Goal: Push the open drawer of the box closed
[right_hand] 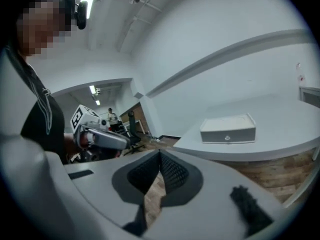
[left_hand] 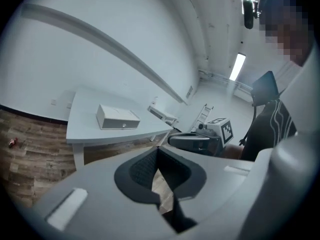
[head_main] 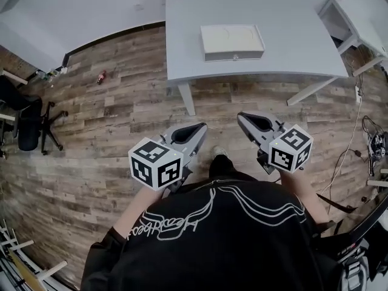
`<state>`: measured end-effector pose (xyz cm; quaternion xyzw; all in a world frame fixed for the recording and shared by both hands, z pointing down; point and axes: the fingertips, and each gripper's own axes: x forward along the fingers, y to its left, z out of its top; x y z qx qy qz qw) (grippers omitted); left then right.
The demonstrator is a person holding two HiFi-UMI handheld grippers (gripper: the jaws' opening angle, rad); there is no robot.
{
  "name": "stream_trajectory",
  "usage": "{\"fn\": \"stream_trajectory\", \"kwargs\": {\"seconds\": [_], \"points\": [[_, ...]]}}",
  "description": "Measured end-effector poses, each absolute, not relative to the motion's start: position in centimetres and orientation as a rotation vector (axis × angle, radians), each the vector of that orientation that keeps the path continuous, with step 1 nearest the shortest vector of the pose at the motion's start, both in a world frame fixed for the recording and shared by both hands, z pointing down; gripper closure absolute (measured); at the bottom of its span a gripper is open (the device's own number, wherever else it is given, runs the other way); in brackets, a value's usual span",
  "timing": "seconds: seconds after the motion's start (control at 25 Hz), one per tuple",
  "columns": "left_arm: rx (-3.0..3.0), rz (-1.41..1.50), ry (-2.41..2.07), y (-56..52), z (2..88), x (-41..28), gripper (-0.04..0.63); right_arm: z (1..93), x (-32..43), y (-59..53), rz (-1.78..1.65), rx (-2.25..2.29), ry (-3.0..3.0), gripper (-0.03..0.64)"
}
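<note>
A white box (head_main: 233,42) with a small knob on its front drawer sits on the grey table (head_main: 285,53), far ahead of me. It also shows in the left gripper view as the box (left_hand: 117,117) and in the right gripper view as the box (right_hand: 228,129). From here the drawer front looks about flush with the box. My left gripper (head_main: 189,133) and right gripper (head_main: 253,121) hang close to my body over the wood floor, well short of the table. Both are shut on nothing, left gripper (left_hand: 158,154) and right gripper (right_hand: 160,156) alike.
A black office chair (head_main: 27,123) stands at the far left. A small red object (head_main: 101,76) lies on the floor near the wall. The table's leg (head_main: 187,99) is straight ahead. A second white table (head_main: 351,17) and cables (head_main: 370,144) are at the right.
</note>
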<state>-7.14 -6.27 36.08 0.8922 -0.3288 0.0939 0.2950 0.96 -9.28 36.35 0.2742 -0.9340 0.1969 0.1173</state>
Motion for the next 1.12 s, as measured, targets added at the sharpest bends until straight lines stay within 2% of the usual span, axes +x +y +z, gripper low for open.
{"fn": "stream_trajectory", "kwargs": {"seconds": [0.2, 0.4, 1.12], "points": [[2.556, 0.239, -0.810, -1.5, 32.0, -5.2, 0.592, 34.3, 0.9, -1.4, 0.637, 0.741, -2.798, 0.607], [2.640, 0.224, -0.777, 2.1, 29.8, -4.5, 0.592, 32.8, 0.6, 3.1, 0.556, 0.731, -2.813, 0.607], [2.641, 0.198, -0.809, 6.7, 29.7, -5.5, 0.592, 31.3, -1.0, 6.7, 0.483, 0.775, -2.819, 0.607]]}}
